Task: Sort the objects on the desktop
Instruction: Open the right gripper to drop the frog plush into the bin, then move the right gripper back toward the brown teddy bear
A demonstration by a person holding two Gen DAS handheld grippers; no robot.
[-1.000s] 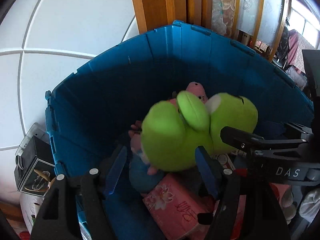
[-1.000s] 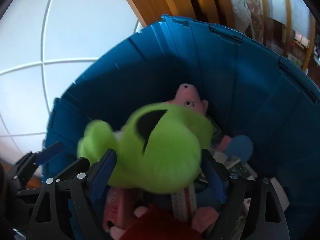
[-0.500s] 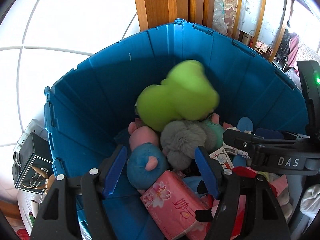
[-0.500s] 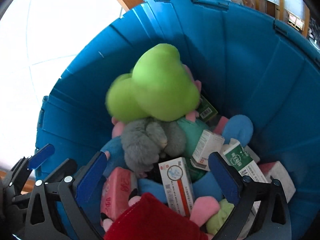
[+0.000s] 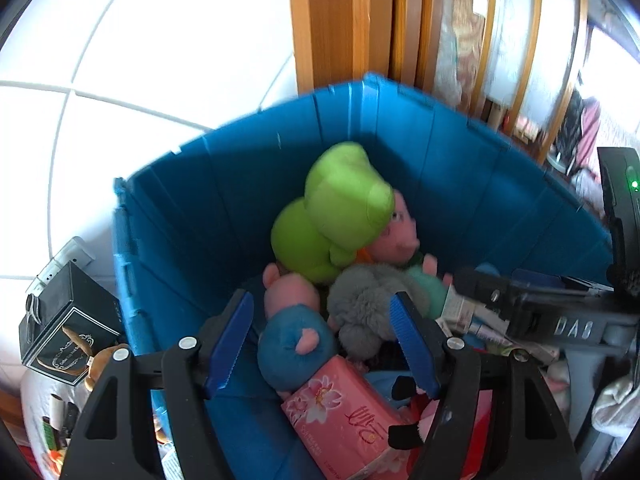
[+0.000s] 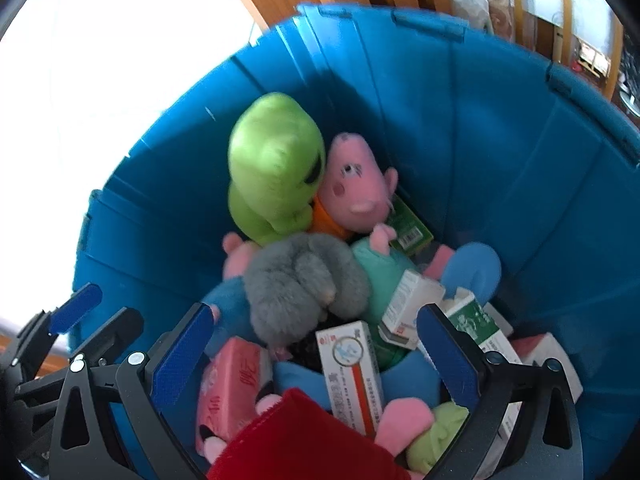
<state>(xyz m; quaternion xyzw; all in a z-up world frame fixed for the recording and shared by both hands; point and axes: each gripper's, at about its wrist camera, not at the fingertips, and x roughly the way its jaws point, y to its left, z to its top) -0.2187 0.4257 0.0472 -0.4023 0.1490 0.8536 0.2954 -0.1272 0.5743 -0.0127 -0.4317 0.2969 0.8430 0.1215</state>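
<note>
Both our grippers, left (image 5: 322, 340) and right (image 6: 314, 350), hang open and empty over the blue bin (image 6: 500, 128), green plush (image 6: 272, 160) lying ahead against its far wall.

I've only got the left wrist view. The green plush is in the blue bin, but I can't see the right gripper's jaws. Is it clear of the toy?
Observer: Yes. The right gripper is open and grips nothing. The green plush lies farther in, against the wall of the blue bin.
Operator: Which way does the plush face?
Observer: Its face, with one black eye showing, is turned toward the pink pig plush and pressed against it.
Operator: Is anything hidden behind that pig?
Observer: A green box sits between the pig and the bin wall.
</note>
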